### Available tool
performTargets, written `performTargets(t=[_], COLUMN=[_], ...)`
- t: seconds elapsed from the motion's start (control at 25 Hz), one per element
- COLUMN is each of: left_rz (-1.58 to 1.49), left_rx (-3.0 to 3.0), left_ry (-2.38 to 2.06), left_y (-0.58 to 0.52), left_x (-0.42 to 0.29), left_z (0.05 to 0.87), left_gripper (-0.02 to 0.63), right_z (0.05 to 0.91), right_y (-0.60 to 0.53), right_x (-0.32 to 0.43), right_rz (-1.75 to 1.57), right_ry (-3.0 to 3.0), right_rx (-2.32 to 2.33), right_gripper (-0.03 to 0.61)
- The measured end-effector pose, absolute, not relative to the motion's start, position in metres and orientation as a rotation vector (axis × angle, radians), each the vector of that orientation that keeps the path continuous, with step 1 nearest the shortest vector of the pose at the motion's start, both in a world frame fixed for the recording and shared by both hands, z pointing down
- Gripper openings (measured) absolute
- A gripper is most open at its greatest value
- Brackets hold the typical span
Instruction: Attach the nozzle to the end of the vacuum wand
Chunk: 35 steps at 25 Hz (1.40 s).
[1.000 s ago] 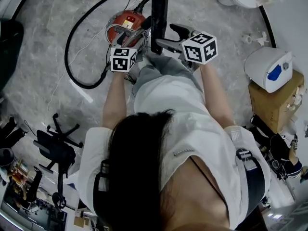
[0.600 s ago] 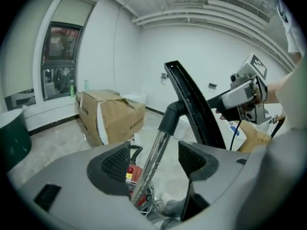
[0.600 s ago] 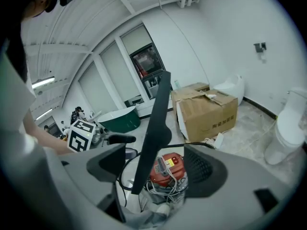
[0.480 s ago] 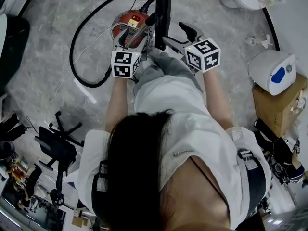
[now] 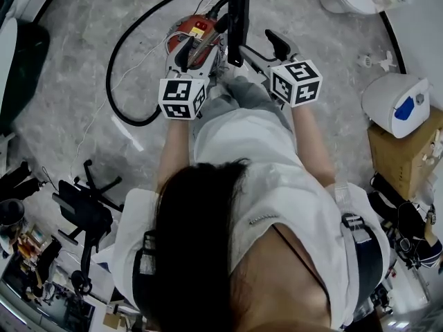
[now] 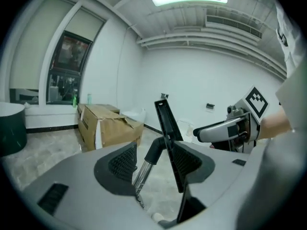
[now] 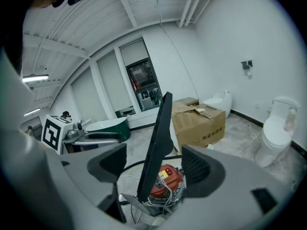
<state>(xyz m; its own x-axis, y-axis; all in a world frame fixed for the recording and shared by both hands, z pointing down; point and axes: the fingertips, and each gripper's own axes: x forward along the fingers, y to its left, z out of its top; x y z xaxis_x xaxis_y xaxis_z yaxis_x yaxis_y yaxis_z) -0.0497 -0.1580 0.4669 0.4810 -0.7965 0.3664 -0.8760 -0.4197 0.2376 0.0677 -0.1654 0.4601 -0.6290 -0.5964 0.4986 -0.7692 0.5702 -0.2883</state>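
since a second ago both grippers sit higher in the head view, and the black nozzle stands further up over the vacuum than it did.

nearest, the left gripper has just been closing its jaws a little. they are not clamped yet: the pads stand apart with the silver wand running up between them, close beside one pad, and no squeeze shows. the right gripper is released too. its pads are spread wide, and the nozzle rises as a long flat bar through the gap, clear of both.

just beyond the left jaws, the nozzle's black neck meets the top end of the wand. from here the neck looks to be already over the tube, though i cannot tell how deep it sits. further off, the red vacuum lies on the floor below the nozzle. a cardboard box stands by the far wall.

the step in hand looks like the joining itself, near its end. the next move likely calls for the left jaws to close on the wand and steady it. the right would then take the nozzle and press it straight along the tube's line until the neck seats, without twisting it off axis.
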Motion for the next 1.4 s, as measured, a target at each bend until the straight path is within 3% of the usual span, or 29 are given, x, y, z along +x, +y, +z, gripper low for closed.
performTargets(t=[0.16,0.28,0.4,0.6,0.8,1.04,1.4], left_rz=[0.17,0.157,0.134,0.091,0.082,0.084,0.101], left_rx=[2.328,2.331,2.311,2.285,2.296,2.262,2.283], left_ry=[-1.445,-1.472,-1.495,-1.525,-1.54,-1.561,-1.534], left_y=[-0.158,-0.154,-0.149,-0.143,-0.139,-0.135,-0.126], left_x=[-0.055,-0.058,-0.061,-0.065,-0.065,-0.067,-0.06], left_z=[0.444,0.433,0.43,0.423,0.413,0.408,0.406], left_gripper=[0.217,0.155,0.107,0.049,0.02,0.008,0.002], right_z=[0.452,0.445,0.44,0.437,0.431,0.425,0.424], right_y=[-0.162,-0.16,-0.16,-0.157,-0.155,-0.147,-0.143], right_x=[0.065,0.063,0.065,0.062,0.053,0.041,0.03], right_rz=[0.667,0.636,0.597,0.597,0.603,0.555,0.532], right_ry=[-2.473,-2.473,-2.461,-2.462,-2.475,-2.496,-2.506], right_rx=[1.142,1.18,1.245,1.258,1.263,1.231,1.233], right_gripper=[0.373,0.361,0.206,0.165,0.06,0.015,0.015])
